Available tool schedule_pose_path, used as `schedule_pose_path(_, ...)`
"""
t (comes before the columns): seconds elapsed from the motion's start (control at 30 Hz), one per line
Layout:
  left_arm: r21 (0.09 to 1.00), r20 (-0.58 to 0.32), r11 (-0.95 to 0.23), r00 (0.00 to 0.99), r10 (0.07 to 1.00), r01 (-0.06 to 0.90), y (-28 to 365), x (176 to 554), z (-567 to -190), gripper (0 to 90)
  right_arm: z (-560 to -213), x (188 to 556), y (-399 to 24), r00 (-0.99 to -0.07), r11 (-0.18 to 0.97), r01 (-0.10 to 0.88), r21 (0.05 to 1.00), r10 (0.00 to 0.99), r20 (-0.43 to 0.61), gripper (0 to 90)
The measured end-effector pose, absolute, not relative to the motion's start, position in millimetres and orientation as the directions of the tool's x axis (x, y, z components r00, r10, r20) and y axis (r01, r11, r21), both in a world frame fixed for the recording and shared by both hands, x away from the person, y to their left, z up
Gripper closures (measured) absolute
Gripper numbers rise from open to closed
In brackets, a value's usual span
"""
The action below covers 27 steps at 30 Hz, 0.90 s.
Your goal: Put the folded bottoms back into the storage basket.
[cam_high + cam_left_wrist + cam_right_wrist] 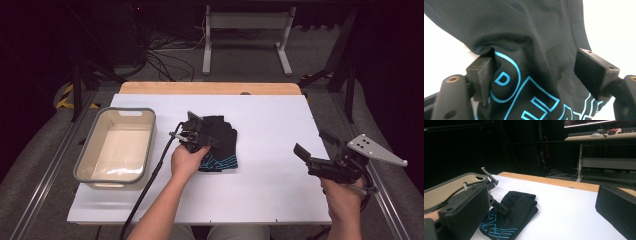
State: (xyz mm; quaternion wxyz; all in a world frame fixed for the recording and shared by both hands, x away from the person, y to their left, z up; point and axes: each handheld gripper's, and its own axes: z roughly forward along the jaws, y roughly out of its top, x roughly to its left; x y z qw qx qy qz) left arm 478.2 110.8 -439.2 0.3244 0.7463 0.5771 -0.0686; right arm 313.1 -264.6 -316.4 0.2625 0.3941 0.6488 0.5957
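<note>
Grippers over folded black garment at mid-table.
My left gripper [534, 75] has its jaws spread wide around the folded black garment [220, 142] with blue printed lettering, one jaw pressing a fold, nothing clamped. My right gripper [312, 150] hangs released near the table's right edge, well apart from it. Left of the garment sits a beige bin [87, 150] on the white table [280, 125].

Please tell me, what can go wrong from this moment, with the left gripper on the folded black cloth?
1. The left gripper has its fingers apart around a bunch of the black cloth; closing may catch the top layers alone, and the fold could open when lifted.
2. The grey bin stands close on the left; hanging cloth may drape over its rim.
3. The right gripper is open, off to the right, so nothing else steadies the cloth.
</note>
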Motion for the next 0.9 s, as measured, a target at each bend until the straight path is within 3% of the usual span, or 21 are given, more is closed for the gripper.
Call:
schedule_pose_path(0.5, 0.438, -0.416, -0.157, 0.354, 0.838, 0.885, 108.8, 476.8, -441.5, 65.4, -317.4, 313.9, -264.7, -0.553, -0.018, 0.204, 0.979, 0.823, 0.130, 0.0)
schedule_pose_path(0.9, 0.479, -0.379, -0.201, 0.408, 0.831, 0.855, 108.8, 473.3, -437.1, 70.5, -317.7, 313.5, -266.4, -0.546, -0.020, 0.203, 0.979, 0.828, 0.130, 0.0)
